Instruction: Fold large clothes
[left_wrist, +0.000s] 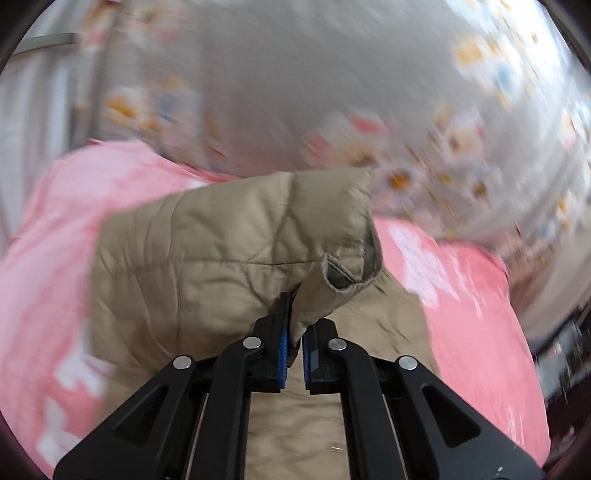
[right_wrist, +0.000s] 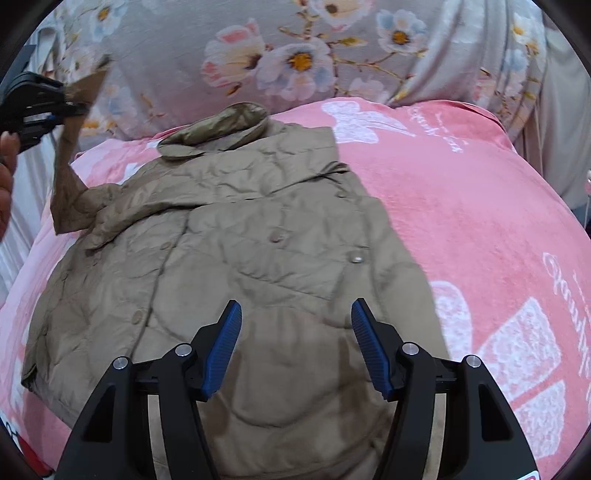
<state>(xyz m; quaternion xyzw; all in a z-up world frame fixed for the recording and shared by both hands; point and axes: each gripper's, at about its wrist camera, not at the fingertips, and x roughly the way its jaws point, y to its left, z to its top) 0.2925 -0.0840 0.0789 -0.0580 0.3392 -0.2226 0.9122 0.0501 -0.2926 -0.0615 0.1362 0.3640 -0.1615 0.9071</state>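
While pinched, one jacket (right_wrist: 258, 258), two claws

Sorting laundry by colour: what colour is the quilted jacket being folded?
Tan, a khaki beige; the quilted jacket shows best in the right wrist view.

Bed w/ pink plush blanket (right_wrist: 461, 206), white print on it. Tan quilted snap-button jacket (right_wrist: 258, 258) lies spread on blanket; grey floral sheet (right_wrist: 295, 55) behind, touching blanket's far edge.
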